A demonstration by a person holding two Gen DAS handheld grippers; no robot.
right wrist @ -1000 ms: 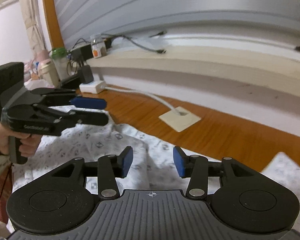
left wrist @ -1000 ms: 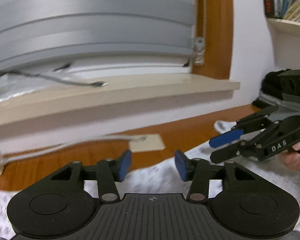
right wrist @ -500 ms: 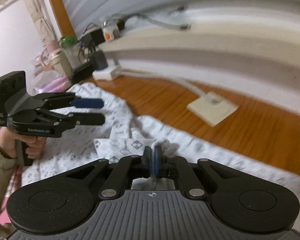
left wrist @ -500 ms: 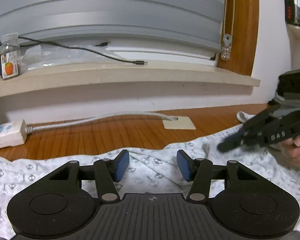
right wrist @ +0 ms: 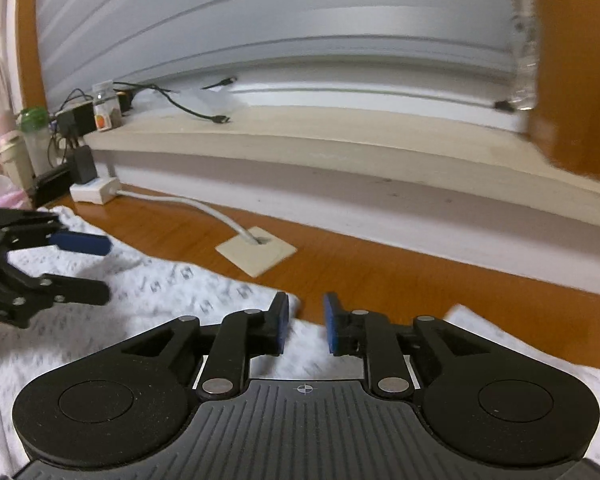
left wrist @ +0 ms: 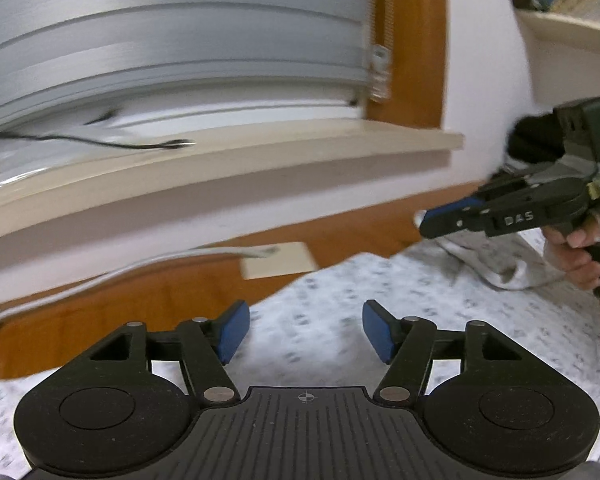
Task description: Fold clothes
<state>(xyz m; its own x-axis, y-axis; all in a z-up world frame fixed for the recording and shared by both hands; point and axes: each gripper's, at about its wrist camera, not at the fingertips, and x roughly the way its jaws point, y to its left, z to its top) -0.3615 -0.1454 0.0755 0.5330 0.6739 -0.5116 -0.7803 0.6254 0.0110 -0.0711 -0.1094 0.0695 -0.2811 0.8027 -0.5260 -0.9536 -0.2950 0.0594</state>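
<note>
The white patterned cloth (left wrist: 380, 304) lies spread on the wooden floor (right wrist: 400, 276), not folded yet. My left gripper (left wrist: 306, 330) is opening, nothing in it. My right gripper (right wrist: 306, 322) is opening too, pinching nothing.

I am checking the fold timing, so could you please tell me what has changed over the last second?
Half a second ago the right gripper was pinched shut on a fold of the patterned garment; its jaws are now opening with nothing between them, so the fold is released. The left gripper has opened wider, empty above the cloth. The garment still lies on the wooden floor, and the white cable is unmoved.
</note>
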